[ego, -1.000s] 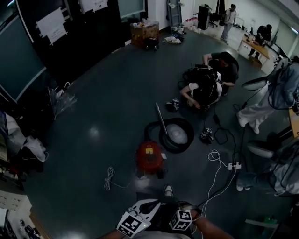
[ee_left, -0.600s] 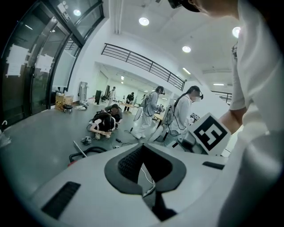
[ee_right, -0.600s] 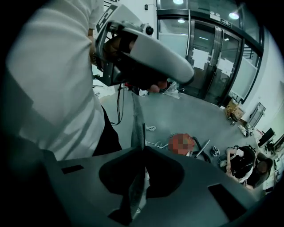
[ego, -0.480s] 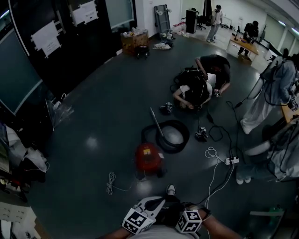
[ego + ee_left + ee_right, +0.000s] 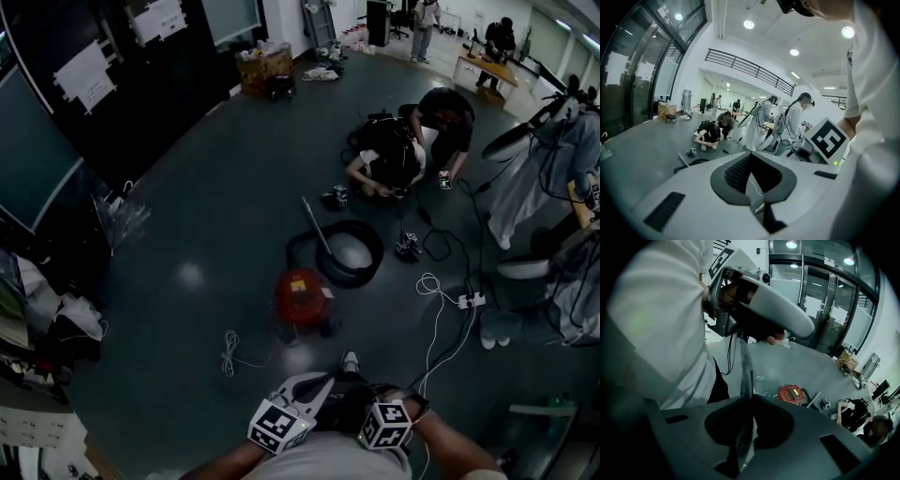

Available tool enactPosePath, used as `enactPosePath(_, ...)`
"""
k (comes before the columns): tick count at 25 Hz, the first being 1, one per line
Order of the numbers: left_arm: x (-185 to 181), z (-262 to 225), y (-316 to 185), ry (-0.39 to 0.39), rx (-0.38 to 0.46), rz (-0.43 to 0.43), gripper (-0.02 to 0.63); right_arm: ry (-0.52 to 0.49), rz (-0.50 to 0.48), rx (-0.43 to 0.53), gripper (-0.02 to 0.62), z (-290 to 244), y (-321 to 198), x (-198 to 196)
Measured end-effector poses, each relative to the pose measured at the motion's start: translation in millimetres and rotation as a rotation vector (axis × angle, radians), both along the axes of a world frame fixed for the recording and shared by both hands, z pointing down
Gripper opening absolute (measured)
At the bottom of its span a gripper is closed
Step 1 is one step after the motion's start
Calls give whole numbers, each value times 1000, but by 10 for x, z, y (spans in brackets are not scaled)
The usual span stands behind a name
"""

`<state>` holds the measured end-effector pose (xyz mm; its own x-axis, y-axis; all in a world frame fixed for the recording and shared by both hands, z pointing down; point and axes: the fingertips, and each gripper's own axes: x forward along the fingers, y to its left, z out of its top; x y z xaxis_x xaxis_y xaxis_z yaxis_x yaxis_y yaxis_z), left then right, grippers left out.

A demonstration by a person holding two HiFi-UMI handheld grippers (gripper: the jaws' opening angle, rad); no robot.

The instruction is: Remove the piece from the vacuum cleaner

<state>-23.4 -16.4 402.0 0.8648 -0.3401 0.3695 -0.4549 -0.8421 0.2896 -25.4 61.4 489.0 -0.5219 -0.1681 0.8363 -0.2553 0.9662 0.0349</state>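
Observation:
The red vacuum cleaner [image 5: 302, 298] stands on the dark floor ahead of me, also seen low in the right gripper view [image 5: 790, 393]. Its black hose [image 5: 339, 251] lies coiled behind it, with a metal wand [image 5: 319, 230] across the coil. Both grippers are held close to my body, far from the vacuum; only their marker cubes [image 5: 279, 424] [image 5: 384, 425] show clearly in the head view. My left gripper [image 5: 751, 153] is shut with nothing between its tips. My right gripper [image 5: 749, 398] is shut on a thin grey strip [image 5: 744, 364] that sticks out past its tips.
Two people crouch on the floor [image 5: 403, 150] beyond the hose, and others stand at the right [image 5: 553, 159]. A power strip [image 5: 469, 301] with white cables lies right of the vacuum. A coiled white cord [image 5: 230, 352] lies to its left. Dark glass panels [image 5: 56, 131] line the left.
The head view has swung a little, so the vacuum and the grippers' cubes sit slightly higher and further right in the picture. The vacuum itself has not moved on the floor.

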Motion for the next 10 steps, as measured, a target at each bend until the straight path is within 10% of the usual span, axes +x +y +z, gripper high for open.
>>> enactPosePath(10,87,129,2,-21,2,4,6,0,-15,1,38,84,-23,118)
